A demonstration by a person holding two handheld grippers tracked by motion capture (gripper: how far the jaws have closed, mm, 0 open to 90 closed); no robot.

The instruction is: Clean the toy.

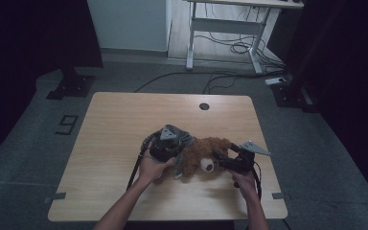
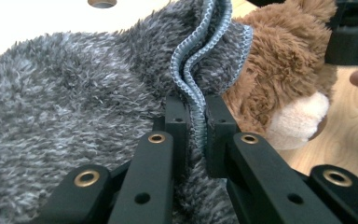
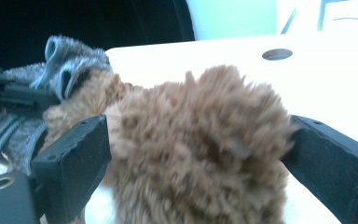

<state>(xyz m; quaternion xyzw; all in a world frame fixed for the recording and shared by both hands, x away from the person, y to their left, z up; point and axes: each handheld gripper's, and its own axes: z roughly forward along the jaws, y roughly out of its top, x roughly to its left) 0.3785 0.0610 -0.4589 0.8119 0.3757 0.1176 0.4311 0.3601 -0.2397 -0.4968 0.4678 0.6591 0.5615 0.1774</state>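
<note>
Two grippers engaged: left gripper (image 2: 196, 135) clamps grey garment's (image 2: 74, 102) hem, right gripper (image 3: 196, 154) brackets teddy bear (image 1: 206, 155) at 3 o'clock; dressing barely begun.

1. The high view is looking forward and down on the tabletop (image 1: 124, 124) from afar.
2. Both gripper views are sitting close against the brown plush toy (image 2: 284, 70), sharing it and the tabletop's hole (image 3: 277, 54).

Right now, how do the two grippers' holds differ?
The left gripper pinches the thin hem of the grey cloth, jaws nearly closed; the right gripper straddles the bulky brown bear, jaws wide. Left holds cloth, right holds bear. Both grips are on soft, fuzzy material.
</note>
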